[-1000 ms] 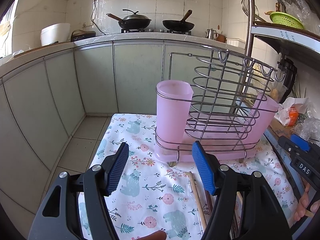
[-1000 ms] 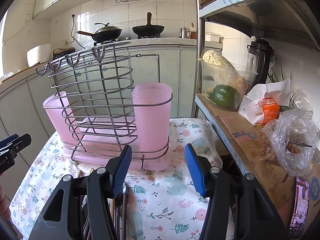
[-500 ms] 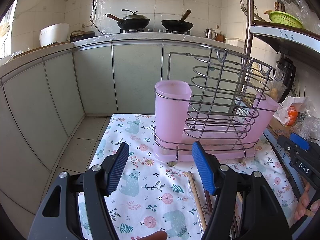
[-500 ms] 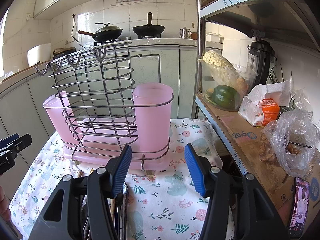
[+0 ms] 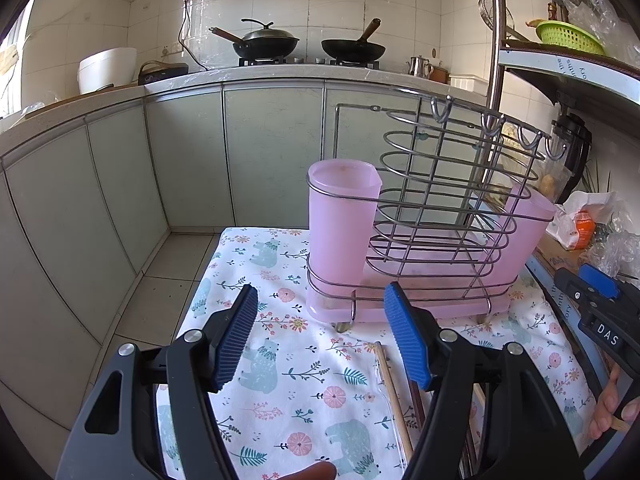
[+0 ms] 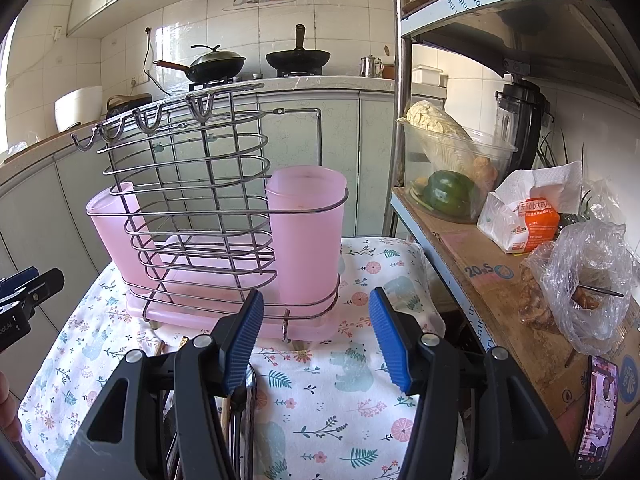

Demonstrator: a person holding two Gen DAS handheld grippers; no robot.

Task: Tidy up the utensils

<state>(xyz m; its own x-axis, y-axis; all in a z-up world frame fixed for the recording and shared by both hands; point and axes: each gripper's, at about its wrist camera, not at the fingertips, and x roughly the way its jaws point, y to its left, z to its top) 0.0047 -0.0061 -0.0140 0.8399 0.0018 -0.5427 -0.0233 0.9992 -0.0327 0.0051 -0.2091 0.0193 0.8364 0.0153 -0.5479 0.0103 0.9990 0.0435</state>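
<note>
A wire utensil rack [image 5: 440, 208] on a pink tray holds a pink cup at each end: one cup [image 5: 342, 224] at its left and one cup [image 6: 306, 232] at its right. It stands at the far side of a floral cloth [image 5: 288, 384]. Wooden chopsticks [image 5: 394, 396] lie on the cloth under my left gripper's right finger. A metal utensil [image 6: 248, 412] lies beside chopsticks under my right gripper's left finger. My left gripper [image 5: 320, 340] is open and empty. My right gripper [image 6: 316, 340] is open and empty. Both hover short of the rack.
A shelf [image 6: 492, 280] to the right holds a bowl of vegetables [image 6: 452, 176], a tissue pack [image 6: 528, 220], a plastic bag [image 6: 588, 276] and a phone [image 6: 600, 408]. Kitchen cabinets [image 5: 272, 152] with woks stand behind. The cloth's left edge drops to tiled floor [image 5: 160, 280].
Both views have shifted very slightly; the rack sits a touch lower and left in the left wrist view. Both grippers stay open and empty.
</note>
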